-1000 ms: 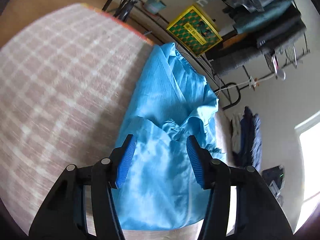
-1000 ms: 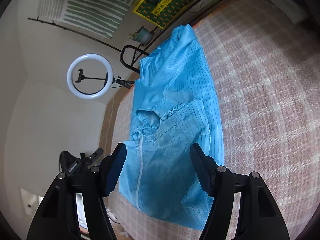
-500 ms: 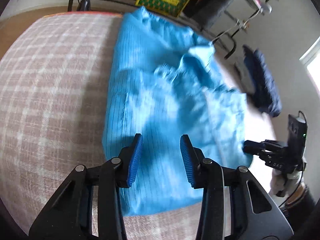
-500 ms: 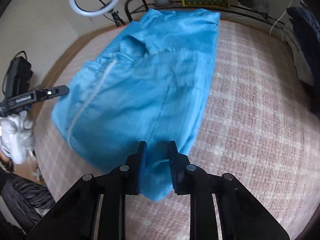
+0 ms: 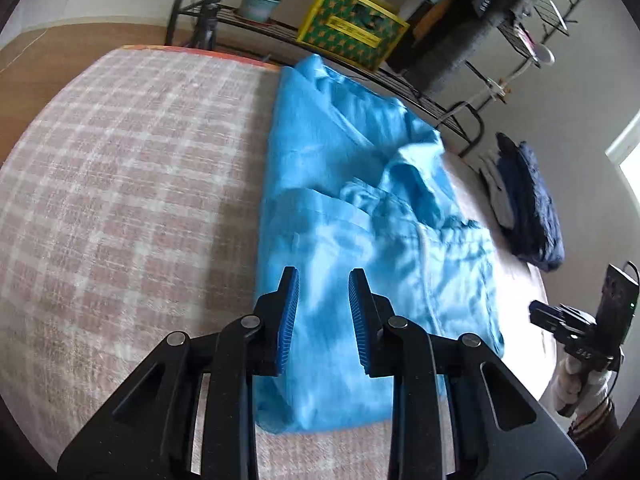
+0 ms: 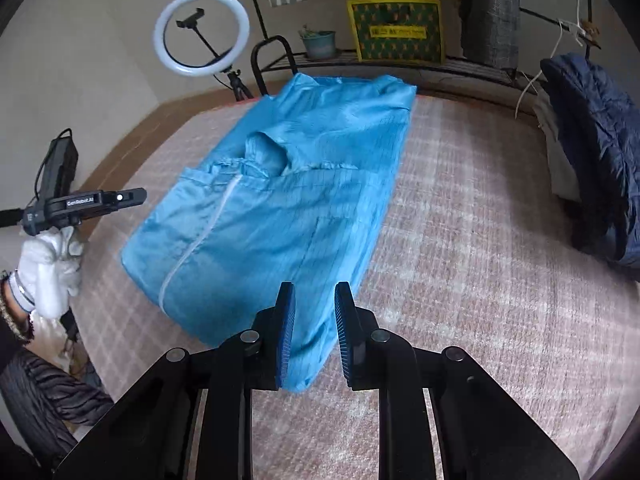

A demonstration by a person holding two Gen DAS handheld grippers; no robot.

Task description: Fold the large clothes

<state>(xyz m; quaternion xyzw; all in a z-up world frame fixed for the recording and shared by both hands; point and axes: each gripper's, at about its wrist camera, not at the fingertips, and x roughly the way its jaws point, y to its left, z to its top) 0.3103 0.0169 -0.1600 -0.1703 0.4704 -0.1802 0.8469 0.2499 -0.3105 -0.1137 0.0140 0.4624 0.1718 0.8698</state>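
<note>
Blue, slightly shiny fabric lies before us: a large zip-front garment [image 6: 280, 200] spread lengthwise on the checked pink bed cover [image 6: 480, 240], its sides seemingly already turned in so it forms a long narrow band with the collar bunched near its middle. We judge the folding roughly halfway: the width is reduced, but the length is not yet doubled over.

Our left gripper [image 5: 323, 312] hovers over the near end of the cloth, its jaws narrowing, with fabric showing behind the gap but nothing pinched between the pads. Our right gripper [image 6: 315, 332] stands narrow at the near corner of the garment; whether it pinches the edge there we cannot tell.

What remains, we think, is catching both near corners, carrying them toward the far end, and smoothing the result.
</note>
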